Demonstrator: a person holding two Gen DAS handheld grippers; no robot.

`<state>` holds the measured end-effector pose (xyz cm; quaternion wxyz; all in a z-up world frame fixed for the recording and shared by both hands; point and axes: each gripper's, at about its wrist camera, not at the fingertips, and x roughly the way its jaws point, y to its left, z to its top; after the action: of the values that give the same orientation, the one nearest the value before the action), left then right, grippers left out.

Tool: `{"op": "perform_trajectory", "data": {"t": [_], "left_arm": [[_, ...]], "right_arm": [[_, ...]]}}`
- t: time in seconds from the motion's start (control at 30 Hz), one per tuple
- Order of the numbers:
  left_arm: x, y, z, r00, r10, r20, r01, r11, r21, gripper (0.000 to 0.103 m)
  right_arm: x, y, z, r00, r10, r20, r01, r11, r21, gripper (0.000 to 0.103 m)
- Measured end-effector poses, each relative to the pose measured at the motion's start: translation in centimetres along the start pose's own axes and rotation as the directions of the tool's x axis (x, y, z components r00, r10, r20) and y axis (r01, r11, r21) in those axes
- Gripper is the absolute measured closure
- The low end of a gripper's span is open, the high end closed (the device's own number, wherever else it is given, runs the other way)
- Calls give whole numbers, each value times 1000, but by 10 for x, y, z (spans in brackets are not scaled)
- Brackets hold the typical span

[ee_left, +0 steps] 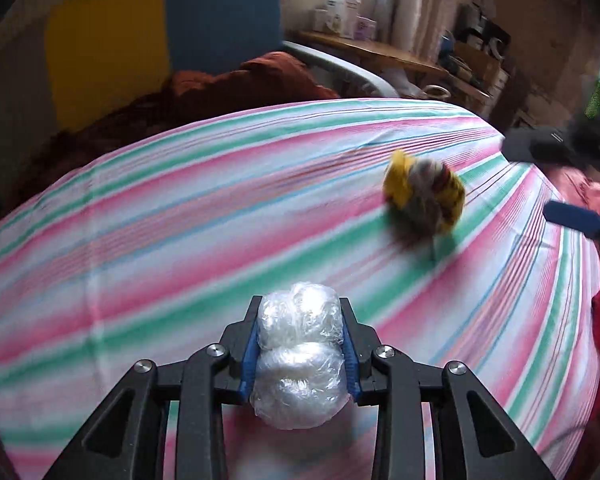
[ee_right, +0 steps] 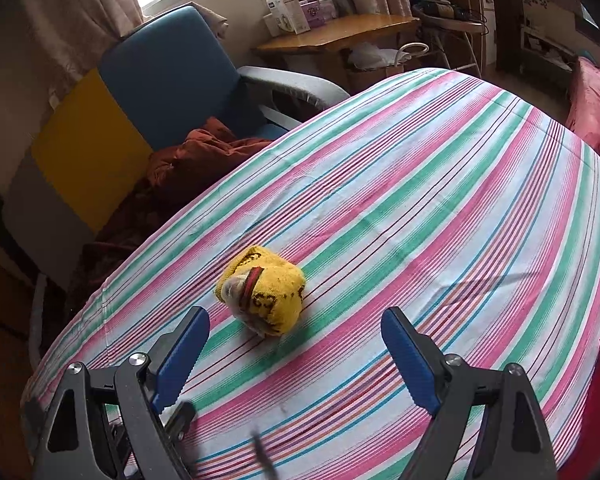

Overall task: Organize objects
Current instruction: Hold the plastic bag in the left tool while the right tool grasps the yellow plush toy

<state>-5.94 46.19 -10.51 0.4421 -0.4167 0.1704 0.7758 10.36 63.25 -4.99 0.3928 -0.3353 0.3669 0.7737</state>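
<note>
Striped-cloth surface with yellow sock bundle mid-surface, blue chair beyond far edge; left fingers clamping plastic-wrapped bundle, right fingers spread, empty.

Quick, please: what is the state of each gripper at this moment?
Left gripper: shut on the clear plastic-wrapped bundle.
Right gripper: open, holding nothing; the yellow sock ball lies ahead of it.

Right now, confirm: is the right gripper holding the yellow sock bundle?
No. The right gripper stands open, with the yellow sock bundle lying beyond its fingertips on the striped cloth.
</note>
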Motion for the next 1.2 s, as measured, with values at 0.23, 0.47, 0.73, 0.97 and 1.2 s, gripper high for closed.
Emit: {"op": "perform_trajectory", "data": {"t": [0.23,0.47,0.73,0.97,1.2], "left_arm": [[-19,4,-35,999,44,29,-43,998,-51,66],[-12,5,-31,999,30,45,-28,998,-49,66],[-9,5,-30,998,24,56,-21,998,-53,65],[-10,8,-31,998,6,60,-2,998,-68,64],[-10,9,-31,998,-2,61,6,997,-75,64]], "right_arm": [[5,2,-4,1000,-17,-23,16,1000,-12,14],[18,13,-8,997,-67,-50,63,995,-73,14],[27,25,-14,990,-137,-41,129,978,-163,14],[36,46,-10,984,-175,-16,165,950,-264,14],[73,76,7,977,-213,-16,185,881,-436,13]]}}
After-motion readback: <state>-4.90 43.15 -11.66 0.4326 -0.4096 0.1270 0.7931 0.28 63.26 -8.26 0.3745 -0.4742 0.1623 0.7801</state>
